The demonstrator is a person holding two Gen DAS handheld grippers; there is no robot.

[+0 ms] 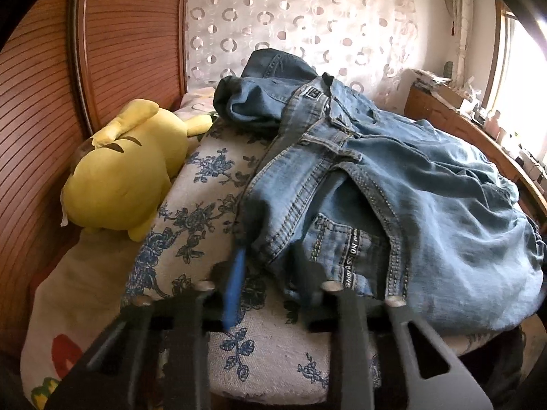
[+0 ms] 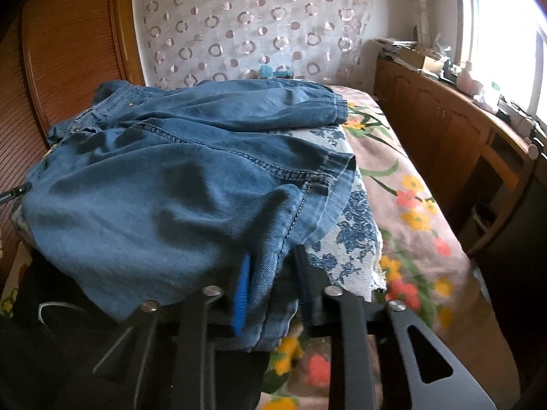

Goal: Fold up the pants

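Observation:
Blue denim pants (image 1: 393, 177) lie crumpled on a white cushion with blue flowers (image 1: 212, 184). The waistband and a back pocket face the left wrist view. My left gripper (image 1: 270, 253) is shut on the near corner of the waist end, with denim pinched between the blue pad and the black finger. In the right wrist view the pants (image 2: 164, 177) show a leg end with a stitched hem. My right gripper (image 2: 273, 256) is shut on that near hem edge, and denim fills the gap between its fingers.
A yellow plush toy (image 1: 123, 171) lies left of the pants against a wooden headboard (image 1: 130, 34). The cushion (image 2: 355, 232) sits on a bed with a flowered sheet (image 2: 410, 205). A wooden cabinet (image 2: 444, 126) with clutter runs along the right, under a bright window.

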